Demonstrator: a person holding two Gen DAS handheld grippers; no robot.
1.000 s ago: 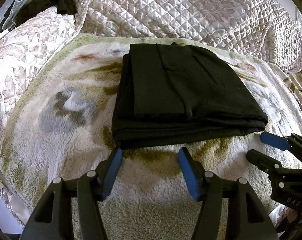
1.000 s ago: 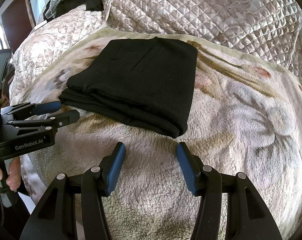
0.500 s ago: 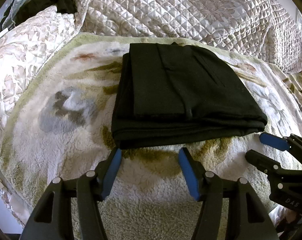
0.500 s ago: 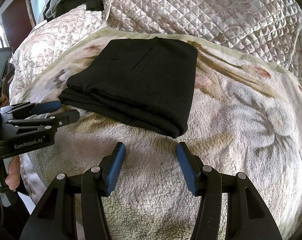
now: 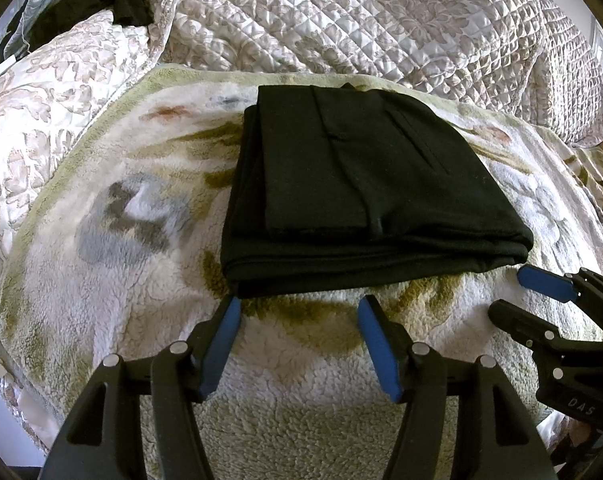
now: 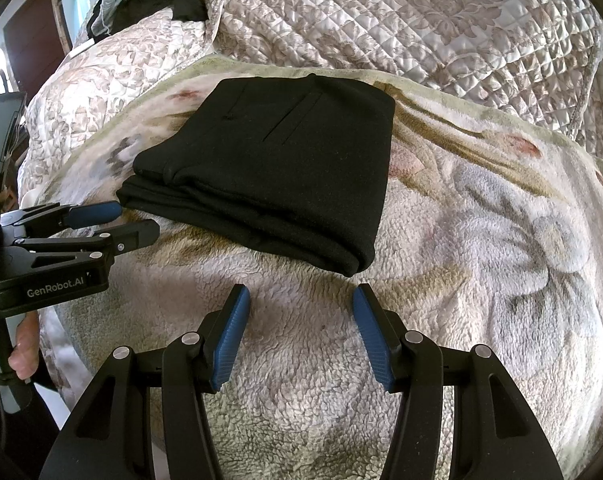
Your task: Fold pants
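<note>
both grippers, left gripper (image 5: pixel 297 312) and right gripper (image 6: pixel 299 300), have fingers spread and pinching nothing; the folded black pants (image 5: pixel 365 192) lie just above them, mid-frame, on the fleece blanket (image 5: pixel 101 280).

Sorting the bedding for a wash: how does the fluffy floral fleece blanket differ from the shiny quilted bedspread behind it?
The fluffy floral fleece blanket is matte and woolly with big faded flowers; the shiny quilted bedspread is glossy, stitched in small diamonds. The blanket lies flat and carries the folded black pants; the bedspread is bunched up behind, with nothing visible on that part. Both are pale with floral patterns.
</note>
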